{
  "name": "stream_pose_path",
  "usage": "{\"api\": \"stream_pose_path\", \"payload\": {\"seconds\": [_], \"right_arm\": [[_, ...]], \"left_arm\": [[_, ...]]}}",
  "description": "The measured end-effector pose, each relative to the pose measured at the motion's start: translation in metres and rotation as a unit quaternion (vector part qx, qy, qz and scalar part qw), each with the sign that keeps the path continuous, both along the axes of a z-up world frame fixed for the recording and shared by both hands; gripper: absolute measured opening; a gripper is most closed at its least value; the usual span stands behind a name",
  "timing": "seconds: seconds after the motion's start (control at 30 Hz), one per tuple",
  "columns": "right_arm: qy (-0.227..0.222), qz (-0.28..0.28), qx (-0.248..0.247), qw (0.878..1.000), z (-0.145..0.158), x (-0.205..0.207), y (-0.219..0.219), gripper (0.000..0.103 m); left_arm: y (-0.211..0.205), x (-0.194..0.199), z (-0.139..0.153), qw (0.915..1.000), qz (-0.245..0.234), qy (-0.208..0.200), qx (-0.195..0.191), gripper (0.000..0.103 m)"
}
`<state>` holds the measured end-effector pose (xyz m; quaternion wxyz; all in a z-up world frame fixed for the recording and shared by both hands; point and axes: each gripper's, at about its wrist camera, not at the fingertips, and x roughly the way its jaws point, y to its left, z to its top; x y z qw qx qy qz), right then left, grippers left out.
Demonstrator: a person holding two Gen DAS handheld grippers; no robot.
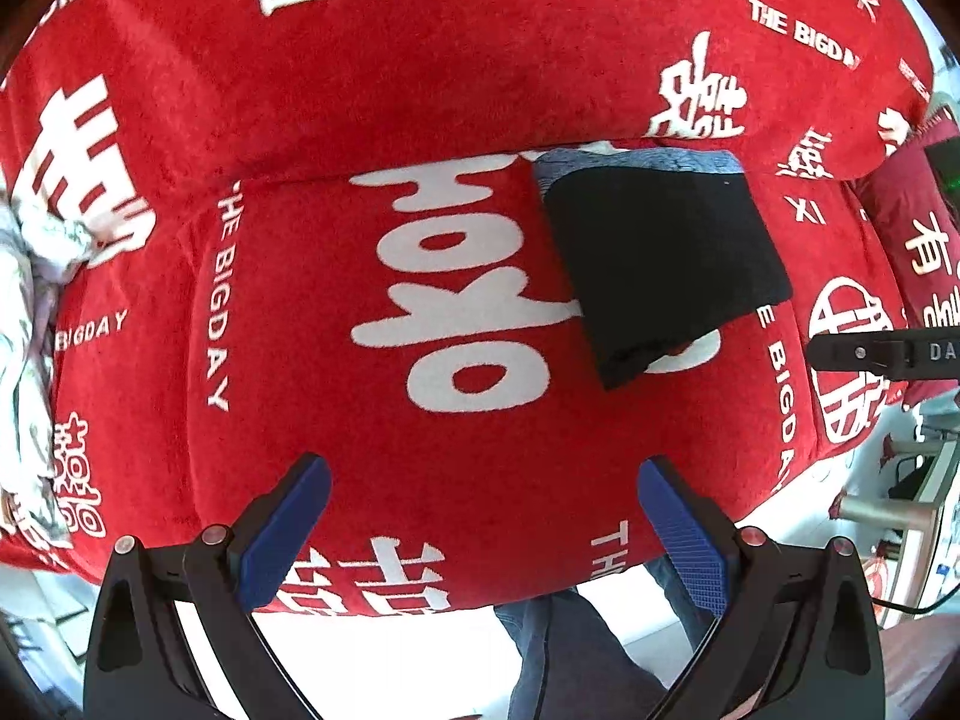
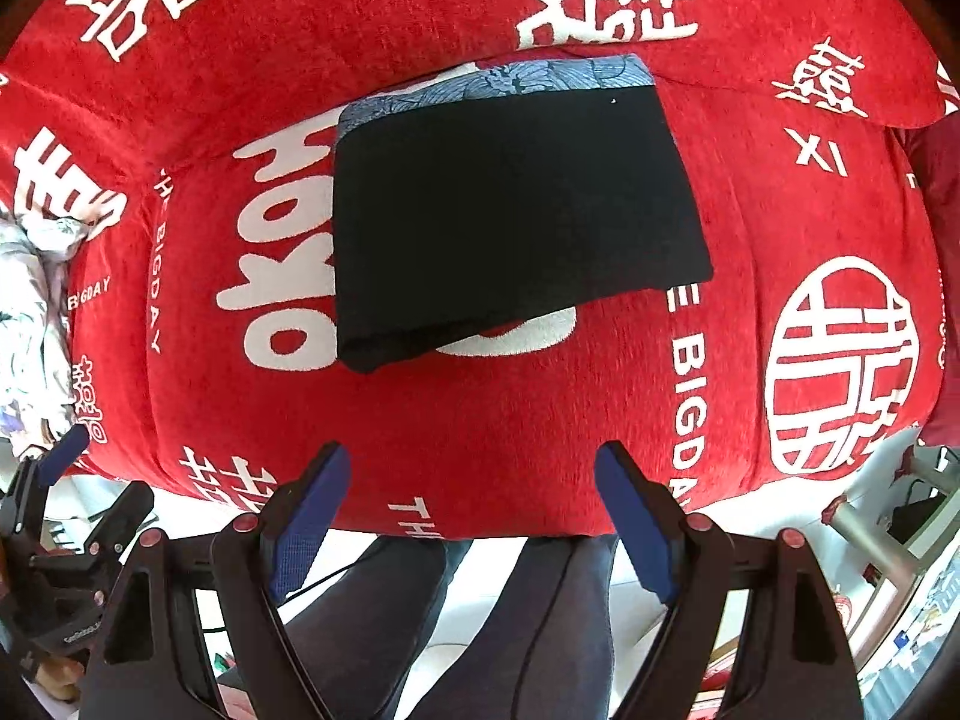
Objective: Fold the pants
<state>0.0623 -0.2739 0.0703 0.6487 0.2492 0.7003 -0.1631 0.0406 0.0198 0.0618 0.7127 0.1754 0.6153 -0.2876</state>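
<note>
The black pants point(image 2: 510, 222) lie folded into a compact rectangle on the red sofa seat point(image 2: 510, 420), resting on a blue patterned cloth point(image 2: 510, 81) that shows at 12 o'clock of them. The right gripper point(image 2: 474, 510) hovers at 6 o'clock of the pants, jaws apart, holding nothing. The left gripper point(image 1: 483, 516) hangs at 7 o'clock of them, jaws likewise apart and empty
</note>
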Motion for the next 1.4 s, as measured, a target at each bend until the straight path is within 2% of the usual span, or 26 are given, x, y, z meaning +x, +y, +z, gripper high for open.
{"api": "stream_pose_path", "payload": {"seconds": [0.23, 0.43, 0.8, 1.1, 1.4], "right_arm": [[0.001, -0.003, 0.002, 1.0, -0.001, 0.001, -0.003, 0.086], [-0.002, -0.001, 0.007, 1.0, -0.004, -0.009, -0.02, 0.086], [0.013, -0.023, 0.021, 0.999, -0.022, -0.039, -0.098, 0.086], [0.008, -0.05, 0.028, 0.998, -0.034, -0.058, -0.161, 0.086], [0.01, -0.102, 0.064, 0.993, -0.067, -0.101, -0.179, 0.086]], "left_arm": [[0.012, 0.009, -0.012, 0.9994, 0.029, 0.017, 0.008, 0.102], [-0.003, 0.014, -0.022, 0.9988, 0.037, 0.026, 0.016, 0.102], [-0.057, 0.012, -0.027, 0.9957, 0.081, 0.032, 0.034, 0.102], [-0.112, -0.004, -0.044, 0.9961, 0.054, 0.04, 0.057, 0.102], [-0.134, -0.005, -0.06, 0.9954, 0.035, 0.034, 0.083, 0.102]]}}
